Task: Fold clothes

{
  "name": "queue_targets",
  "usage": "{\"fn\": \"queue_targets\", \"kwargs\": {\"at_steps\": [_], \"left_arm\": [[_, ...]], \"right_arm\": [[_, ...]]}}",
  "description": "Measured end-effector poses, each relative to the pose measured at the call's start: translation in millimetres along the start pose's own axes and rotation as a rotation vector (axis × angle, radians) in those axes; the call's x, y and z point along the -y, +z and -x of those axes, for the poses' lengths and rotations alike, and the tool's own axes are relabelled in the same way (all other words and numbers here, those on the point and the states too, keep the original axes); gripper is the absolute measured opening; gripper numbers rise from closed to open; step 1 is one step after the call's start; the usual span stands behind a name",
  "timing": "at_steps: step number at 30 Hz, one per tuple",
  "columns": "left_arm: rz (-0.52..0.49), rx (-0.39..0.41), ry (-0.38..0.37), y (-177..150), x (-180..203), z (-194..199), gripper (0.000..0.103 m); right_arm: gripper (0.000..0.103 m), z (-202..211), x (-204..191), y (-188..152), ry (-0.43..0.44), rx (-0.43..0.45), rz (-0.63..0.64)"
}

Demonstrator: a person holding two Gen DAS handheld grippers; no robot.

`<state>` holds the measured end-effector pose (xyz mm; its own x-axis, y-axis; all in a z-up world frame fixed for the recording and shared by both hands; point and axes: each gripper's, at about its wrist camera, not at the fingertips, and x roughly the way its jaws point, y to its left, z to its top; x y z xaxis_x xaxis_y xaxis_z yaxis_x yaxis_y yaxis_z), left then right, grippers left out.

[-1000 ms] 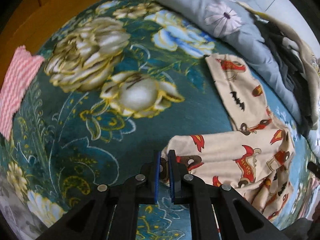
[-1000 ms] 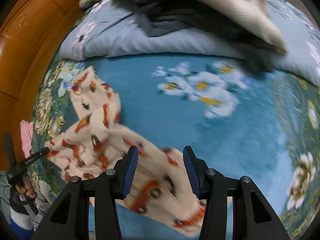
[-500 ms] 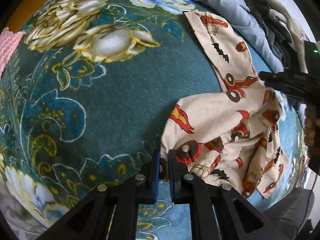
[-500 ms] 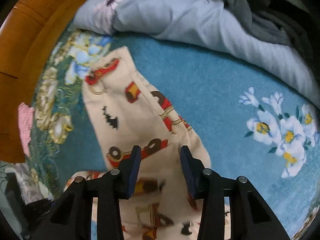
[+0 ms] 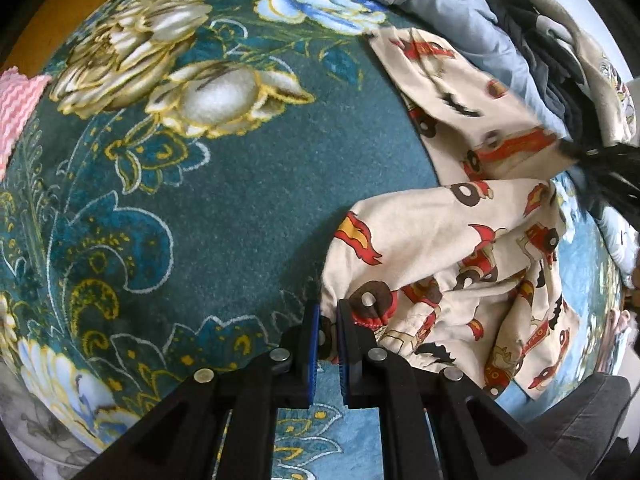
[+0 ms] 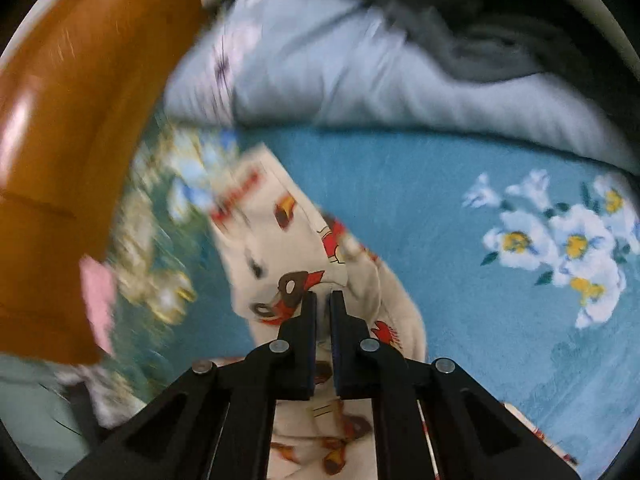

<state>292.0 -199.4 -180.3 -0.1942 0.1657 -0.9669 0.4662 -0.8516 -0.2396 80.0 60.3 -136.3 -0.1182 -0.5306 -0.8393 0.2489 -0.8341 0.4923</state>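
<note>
The cream car-print pyjama trousers (image 5: pixel 460 248) lie crumpled on the floral bedspread (image 5: pixel 200 208), one leg stretched toward the pale blue quilt (image 5: pixel 452 12) and the rest bunched near the person. The left hand-held gripper (image 5: pixel 328 320) is pinching the gathered edge of the fabric between its blue pads. The right hand-held gripper (image 6: pixel 323 312) has its jaws pressed together over the outstretched leg, and a fold of the cloth appears to be caught between them.

To do this step well, I would say both grips should stay firm, then lift just enough to free the cloth from the bed and draw the hands apart, so the crumpled middle pulls flat before any fold is laid. Pulling too hard on a thin pinch could let the fabric slip out.

The right wrist view is smeared with motion, so how much cloth sits in that pinch is hard to judge. The trousers' far hem and waistband are partly hidden among folds. A dark heap of clothes (image 5: pixel 560 64) on the quilt is cut off at the frame edge.
</note>
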Motion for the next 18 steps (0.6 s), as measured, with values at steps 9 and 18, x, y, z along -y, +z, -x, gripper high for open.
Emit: {"fn": "queue_targets", "kwargs": {"at_steps": [9,18], "left_arm": [[-0.039,0.077,0.0,4.2,19.9,18.2,0.009],[-0.08,0.243,-0.002,15.6,22.8,65.6,0.009]], "right_arm": [[0.006,195.0,71.7,-3.9,0.194,0.456,-0.197],[0.005,392.7,145.0,-87.0,0.127,0.833,-0.279]]}}
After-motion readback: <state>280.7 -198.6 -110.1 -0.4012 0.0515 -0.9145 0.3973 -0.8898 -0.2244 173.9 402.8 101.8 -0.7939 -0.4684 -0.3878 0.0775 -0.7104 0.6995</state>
